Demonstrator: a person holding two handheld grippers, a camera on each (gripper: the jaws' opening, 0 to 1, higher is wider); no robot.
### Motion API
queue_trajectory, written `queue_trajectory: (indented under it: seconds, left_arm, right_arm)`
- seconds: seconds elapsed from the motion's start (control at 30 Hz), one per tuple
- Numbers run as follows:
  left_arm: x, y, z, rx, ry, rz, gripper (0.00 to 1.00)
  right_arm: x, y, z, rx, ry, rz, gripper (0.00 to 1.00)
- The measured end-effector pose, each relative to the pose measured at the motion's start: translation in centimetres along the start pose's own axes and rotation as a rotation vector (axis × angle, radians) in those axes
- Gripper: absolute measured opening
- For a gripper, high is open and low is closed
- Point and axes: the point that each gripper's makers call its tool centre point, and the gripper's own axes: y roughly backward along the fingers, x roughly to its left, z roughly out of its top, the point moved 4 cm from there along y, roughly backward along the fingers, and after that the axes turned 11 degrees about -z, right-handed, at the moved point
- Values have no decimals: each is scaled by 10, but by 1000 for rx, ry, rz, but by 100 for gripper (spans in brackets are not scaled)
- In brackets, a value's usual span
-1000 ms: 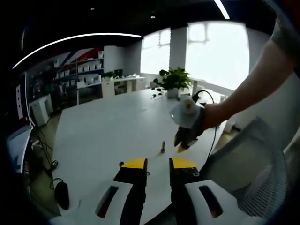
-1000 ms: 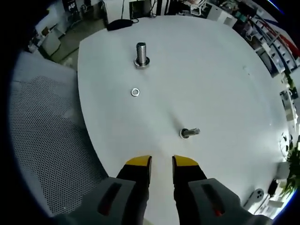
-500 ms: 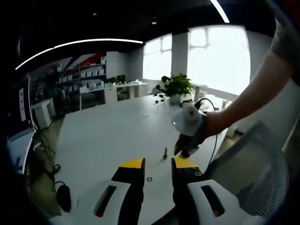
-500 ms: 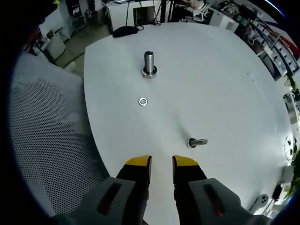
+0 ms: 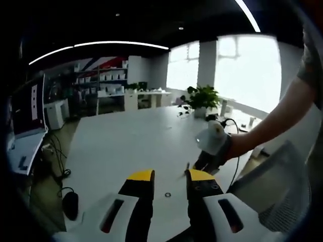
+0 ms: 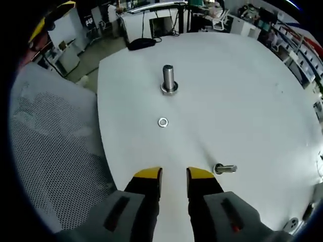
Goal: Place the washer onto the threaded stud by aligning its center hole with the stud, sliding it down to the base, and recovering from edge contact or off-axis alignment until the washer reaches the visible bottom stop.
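A small steel washer (image 6: 162,122) lies flat on the white table (image 6: 242,91), with an upright threaded stud (image 6: 168,80) just beyond it. My right gripper (image 6: 173,176) is open and empty, short of the washer and above the table. In the left gripper view, the washer (image 5: 167,194) rests on the table between the jaws of my open left gripper (image 5: 169,176). There the right gripper (image 5: 206,161), held in a person's hand, hovers close to the thin stud (image 5: 187,166).
A second bolt (image 6: 224,169) lies on its side to the right of my right jaw. A grey mesh chair (image 6: 50,151) stands against the table's near edge. A potted plant (image 5: 203,96) sits at the table's far end, and cables and a dark object (image 5: 69,204) lie on the floor.
Both cameras shifted. In the right gripper view the washer and stud now sit lower and nearer the jaws. In the left gripper view the washer has come between the jaws. Nothing on the table moved.
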Motion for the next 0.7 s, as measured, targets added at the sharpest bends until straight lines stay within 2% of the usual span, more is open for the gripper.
queue_trajectory:
  seconds: [0.17,0.37,0.7]
  left_arm:
    - [2,-1,-1,24,-31,32,23]
    - [-1,-4,-5,53,-38,17,23]
    - [-2,-4,-6,53,-34,-3,22]
  right_arm:
    - [3,-3,5,-17,14,21,22]
    - [7,-11,17,-26,27,48,22]
    - [21,-45,37,-6,24,74,22]
